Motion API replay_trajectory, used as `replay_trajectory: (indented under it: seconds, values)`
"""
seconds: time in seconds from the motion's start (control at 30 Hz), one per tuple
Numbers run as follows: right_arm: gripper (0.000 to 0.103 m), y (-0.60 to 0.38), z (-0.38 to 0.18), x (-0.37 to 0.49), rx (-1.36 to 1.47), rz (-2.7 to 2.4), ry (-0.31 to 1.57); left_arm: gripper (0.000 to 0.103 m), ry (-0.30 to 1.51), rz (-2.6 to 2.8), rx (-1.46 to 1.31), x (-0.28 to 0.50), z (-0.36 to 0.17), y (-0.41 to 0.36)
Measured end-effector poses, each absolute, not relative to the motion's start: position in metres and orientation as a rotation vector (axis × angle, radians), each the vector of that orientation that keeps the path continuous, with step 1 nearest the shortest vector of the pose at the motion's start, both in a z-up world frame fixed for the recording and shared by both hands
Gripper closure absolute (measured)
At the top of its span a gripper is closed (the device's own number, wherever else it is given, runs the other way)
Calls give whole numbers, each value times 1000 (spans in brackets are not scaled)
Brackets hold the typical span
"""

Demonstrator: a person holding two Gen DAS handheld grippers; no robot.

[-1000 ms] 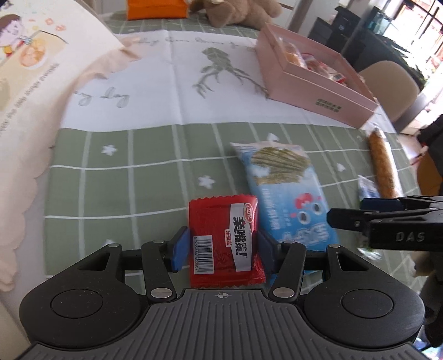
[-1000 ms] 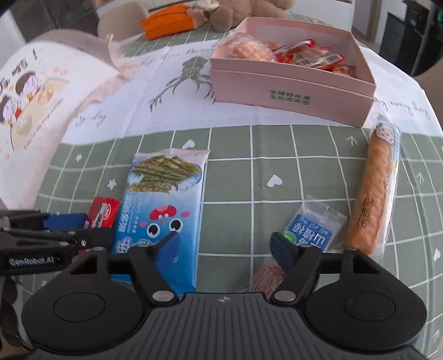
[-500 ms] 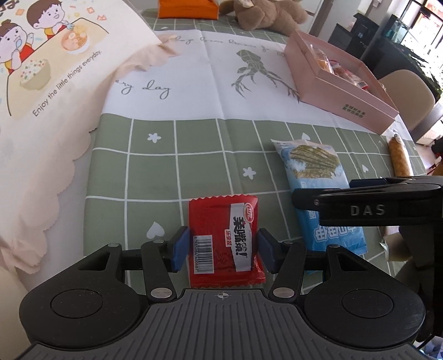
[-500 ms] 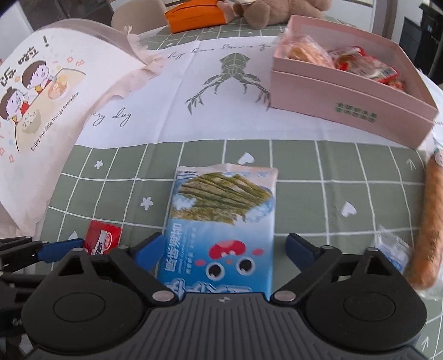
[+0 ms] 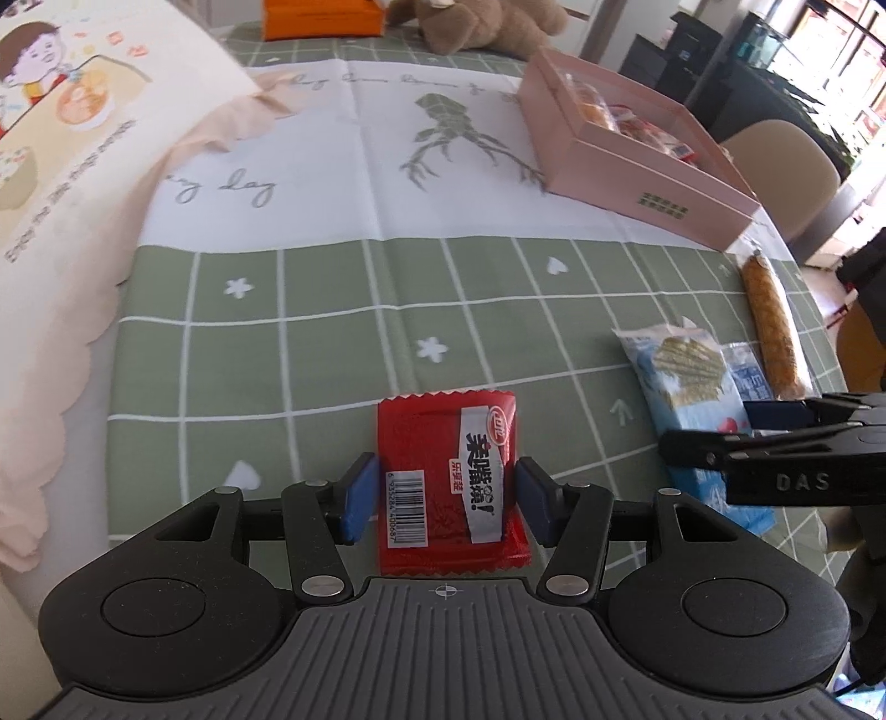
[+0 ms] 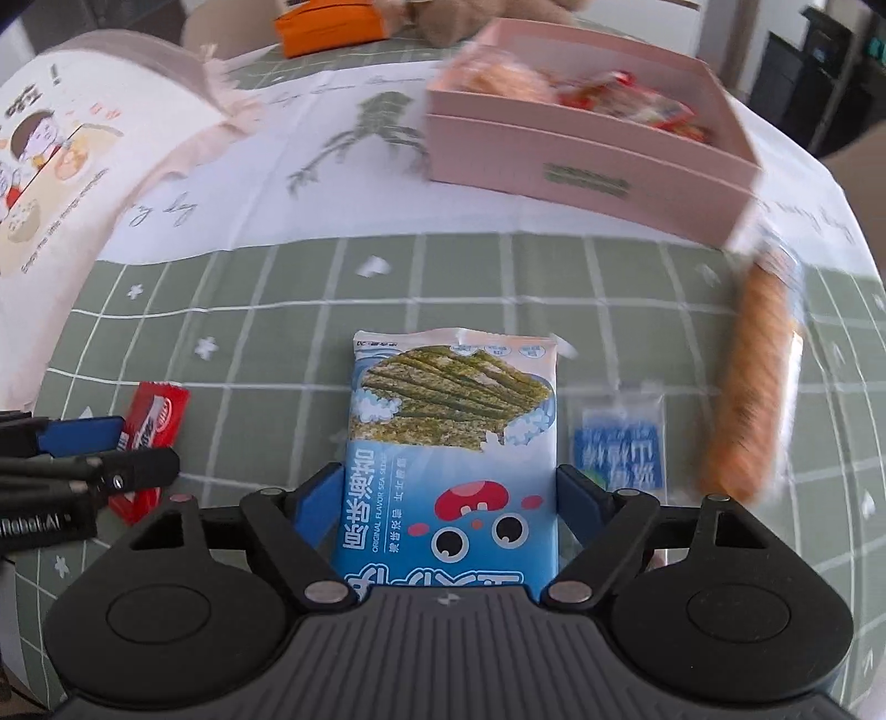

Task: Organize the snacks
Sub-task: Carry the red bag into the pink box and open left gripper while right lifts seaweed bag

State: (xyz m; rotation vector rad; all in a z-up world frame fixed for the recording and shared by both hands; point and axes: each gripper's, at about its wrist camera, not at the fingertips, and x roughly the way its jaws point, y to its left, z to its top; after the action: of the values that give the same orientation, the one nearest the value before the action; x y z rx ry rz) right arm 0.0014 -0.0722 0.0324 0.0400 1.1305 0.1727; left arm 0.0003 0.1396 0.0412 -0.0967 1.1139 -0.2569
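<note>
Left gripper [image 5: 447, 493] fingers grip the red snack packet [image 5: 447, 481]; right gripper [image 6: 446, 507] fingers, just closing, pinch the blue seaweed pack [image 6: 451, 443] on the table [image 6: 310, 343].

A brown teddy bear [image 5: 487, 25] lies at the top edge beside an orange pouch [image 5: 324, 19], possibly a bag. A cartoon-printed cloth [image 5: 83, 127] fills the upper left, a beige chair [image 5: 786, 155] the upper right.

right gripper [image 6: 443, 498] | fingers closing around blue seaweed packet [image 6: 451, 443] | pink box [image 6: 587, 166] beyond
</note>
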Motion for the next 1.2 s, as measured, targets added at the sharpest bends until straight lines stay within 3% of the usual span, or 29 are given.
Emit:
replay_trajectory:
  seconds: [0.3, 0.47, 0.73, 1.07, 1.2]
  values:
    - [6, -63, 24, -3, -33, 135, 1095, 43, 1118, -300, -70, 0, 40, 126]
    - [25, -68, 35, -5, -32, 190, 1102, 43, 1117, -306, -67, 0, 40, 124]
    - [26, -94, 87, -14, 20, 151, 984, 45, 1122, -372, -103, 8, 45, 107]
    - [26, -143, 119, -31, 86, 55, 890, 44, 863, -509, -188, 87, 160, 55]
    - [26, -159, 119, -35, 112, 54, 862, 38, 761, -516, -113, 145, 199, 5]
